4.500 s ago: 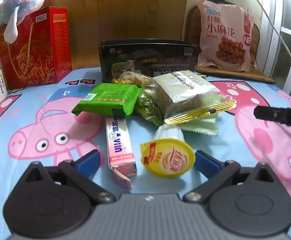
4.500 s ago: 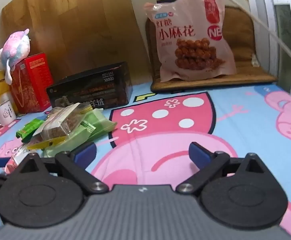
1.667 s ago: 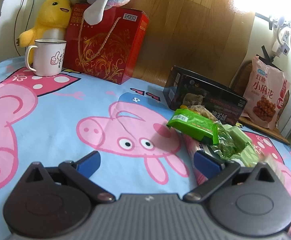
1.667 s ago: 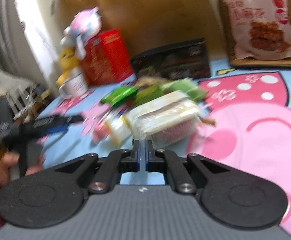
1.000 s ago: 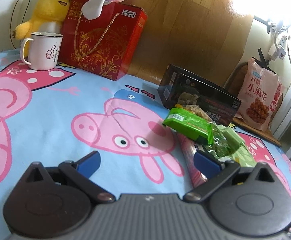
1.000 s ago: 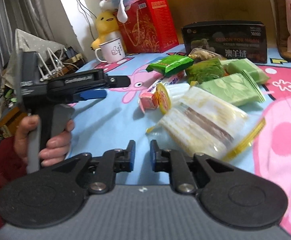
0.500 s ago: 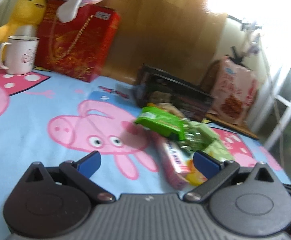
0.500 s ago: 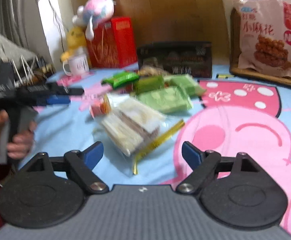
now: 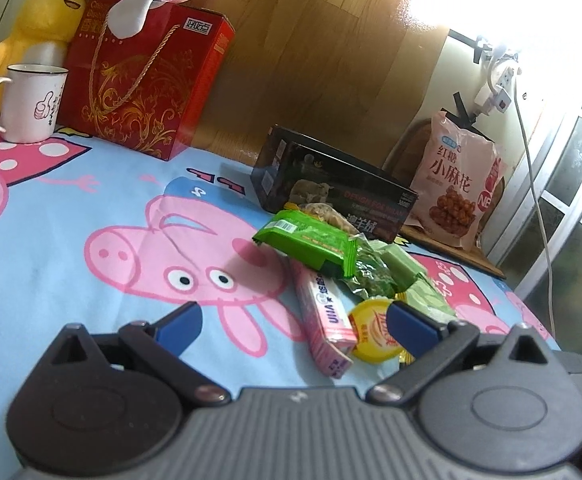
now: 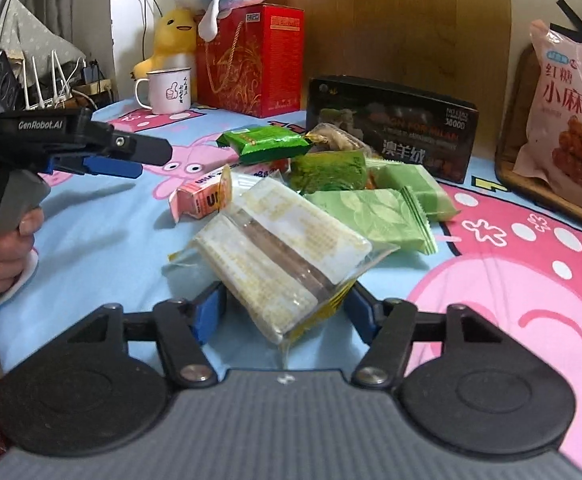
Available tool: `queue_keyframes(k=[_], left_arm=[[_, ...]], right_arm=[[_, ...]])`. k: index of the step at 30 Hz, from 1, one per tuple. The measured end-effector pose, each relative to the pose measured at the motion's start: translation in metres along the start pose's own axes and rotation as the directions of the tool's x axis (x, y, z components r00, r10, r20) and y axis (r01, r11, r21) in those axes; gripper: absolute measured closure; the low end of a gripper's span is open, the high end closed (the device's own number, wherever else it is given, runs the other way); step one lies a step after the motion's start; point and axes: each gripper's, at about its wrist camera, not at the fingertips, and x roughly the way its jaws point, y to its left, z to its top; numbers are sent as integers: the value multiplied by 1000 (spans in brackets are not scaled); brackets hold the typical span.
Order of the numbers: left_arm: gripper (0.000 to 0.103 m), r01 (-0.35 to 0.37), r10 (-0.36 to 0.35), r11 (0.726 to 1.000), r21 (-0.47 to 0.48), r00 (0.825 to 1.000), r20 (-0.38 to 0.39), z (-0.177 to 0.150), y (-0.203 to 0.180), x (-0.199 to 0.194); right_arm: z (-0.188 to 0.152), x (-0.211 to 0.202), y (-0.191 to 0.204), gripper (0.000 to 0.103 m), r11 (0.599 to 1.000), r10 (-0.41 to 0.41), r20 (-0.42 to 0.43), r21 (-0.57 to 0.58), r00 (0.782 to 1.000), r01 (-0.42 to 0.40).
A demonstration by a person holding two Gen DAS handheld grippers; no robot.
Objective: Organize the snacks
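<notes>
While the right gripper [image 10: 285, 312] narrows its blue fingers [image 10: 209, 312], the clear-wrapped wafer pack [image 10: 279, 252] sits squarely between them, its near corner poking toward the camera; the right pad looks to be at the yellow seam, but the left pad shows a sliver of sheet beside the wrapper, so no firm pinch yet, jaws closing. Just beyond that pack lie the pale green packets [image 10: 375, 212], a darker green bag [image 10: 329, 172], the bright green bar [image 10: 265, 142] and, off to the left of the tips, the pink carton [image 10: 199, 198]. Behind the pile stands the black box [image 10: 391, 124]. Over on the far left, a hand [image 10: 1, 248] grips the left gripper [image 9: 293, 324], whose jaws stand wide apart with nothing between them but the cartoon-pig bedsheet [image 9: 91, 208]; the pink carton and the yellow-lidded cup [image 9: 375, 330] lie just ahead, toward its right finger, the cup partly hidden behind that pad
</notes>
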Motion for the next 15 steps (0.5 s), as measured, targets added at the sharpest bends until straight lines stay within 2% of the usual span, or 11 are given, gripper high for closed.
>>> queue_keyframes(k=[6, 10, 15], left_arm=[[1, 37, -37, 999, -15, 999, -8, 1, 3, 0], [1, 119, -120, 993, -16, 992, -37, 1, 3, 1], [4, 185, -184, 983, 3, 977, -104, -7, -19, 1]], right_arm=[[-8, -14, 1, 43, 1000, 16, 5, 4, 1000, -16], [-14, -24, 0, 44, 999, 39, 0, -1, 999, -39], [-20, -32, -6, 33, 1000, 10, 1, 2, 1000, -10]])
